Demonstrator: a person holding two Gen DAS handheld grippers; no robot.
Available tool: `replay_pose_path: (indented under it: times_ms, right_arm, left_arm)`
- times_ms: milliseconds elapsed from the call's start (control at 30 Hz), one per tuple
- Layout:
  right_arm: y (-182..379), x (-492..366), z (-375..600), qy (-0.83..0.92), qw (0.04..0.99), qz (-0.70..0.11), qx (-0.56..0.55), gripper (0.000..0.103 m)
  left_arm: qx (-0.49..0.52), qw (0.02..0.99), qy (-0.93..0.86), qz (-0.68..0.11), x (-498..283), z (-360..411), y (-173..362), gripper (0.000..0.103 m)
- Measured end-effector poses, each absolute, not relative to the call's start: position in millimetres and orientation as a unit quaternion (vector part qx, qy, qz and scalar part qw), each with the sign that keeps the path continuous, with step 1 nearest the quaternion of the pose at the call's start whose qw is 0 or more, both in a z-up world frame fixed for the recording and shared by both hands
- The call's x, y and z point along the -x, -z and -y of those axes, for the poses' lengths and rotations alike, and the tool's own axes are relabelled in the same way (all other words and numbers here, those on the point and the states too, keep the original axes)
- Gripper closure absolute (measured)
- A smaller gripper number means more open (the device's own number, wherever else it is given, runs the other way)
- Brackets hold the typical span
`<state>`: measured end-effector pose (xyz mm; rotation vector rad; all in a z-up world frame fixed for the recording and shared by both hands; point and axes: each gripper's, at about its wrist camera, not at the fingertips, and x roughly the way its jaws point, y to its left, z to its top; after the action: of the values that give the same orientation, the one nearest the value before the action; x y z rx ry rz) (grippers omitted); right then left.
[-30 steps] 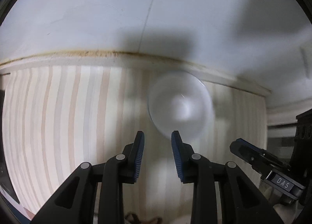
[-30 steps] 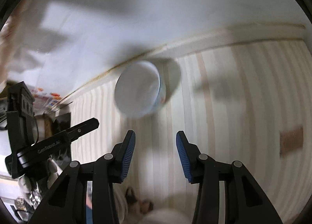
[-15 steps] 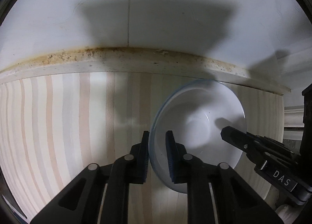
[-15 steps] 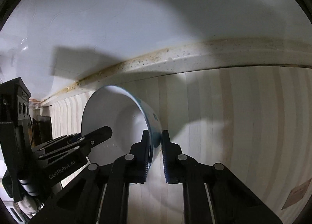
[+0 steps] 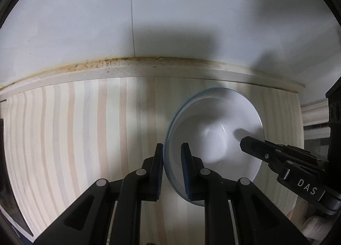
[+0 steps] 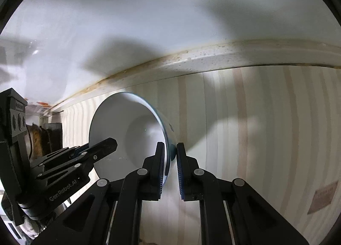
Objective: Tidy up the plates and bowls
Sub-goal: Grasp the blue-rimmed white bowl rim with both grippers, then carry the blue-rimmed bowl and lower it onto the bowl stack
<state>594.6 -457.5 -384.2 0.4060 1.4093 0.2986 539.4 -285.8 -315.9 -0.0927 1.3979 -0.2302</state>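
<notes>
A white bowl (image 5: pixel 215 138) with a blue outside stands on the striped countertop (image 5: pixel 85 129). My left gripper (image 5: pixel 172 155) is shut on its left rim, one finger inside and one outside. My right gripper (image 6: pixel 170 155) is shut on the bowl's (image 6: pixel 127 129) right rim the same way. Each gripper also shows in the other's view: the right one at the bowl's right (image 5: pixel 277 155), the left one at the bowl's left (image 6: pixel 85 155). The bowl is held between both, near the back edge.
A white tiled wall (image 5: pixel 170 21) rises behind a stained backsplash ledge (image 5: pixel 149 65). A brown label (image 6: pixel 324 197) lies on the counter at the right. Dark clutter (image 6: pixel 42 138) sits at the counter's far left end.
Both grippers moved in on the bowl and closed on its opposite rims. The grip has held over the last half second, with the bowl shifted slightly.
</notes>
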Motion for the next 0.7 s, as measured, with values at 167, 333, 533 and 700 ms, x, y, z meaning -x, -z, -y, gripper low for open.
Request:
replay_pose_path:
  times_ms: [167,333,533,700]
  right_arm:
    - [346,-555,460,-0.141,0.746,-0.625,-0.178,0.09]
    - [310,-504,461,-0.14,0.758,-0.613,-0.176,0.09]
    - [281,-432,472,-0.131,0.763,-0.606,-0.181,0.09]
    - [278,-375,479,-0.122,0.759,-0.612,-0.187,0.09]
  left_arm:
    - [0.036,0.771,0.121,-0.625,-498,289,281,0.089]
    - [0.017,0.776,0.136,-0.616,-460,298,253,0.089]
    - [0.003,0.767,0.156,-0.622,-395,296,243,0.089]
    - [-0.009,0.757,0.173,-0.63,-357,302,245,0.089]
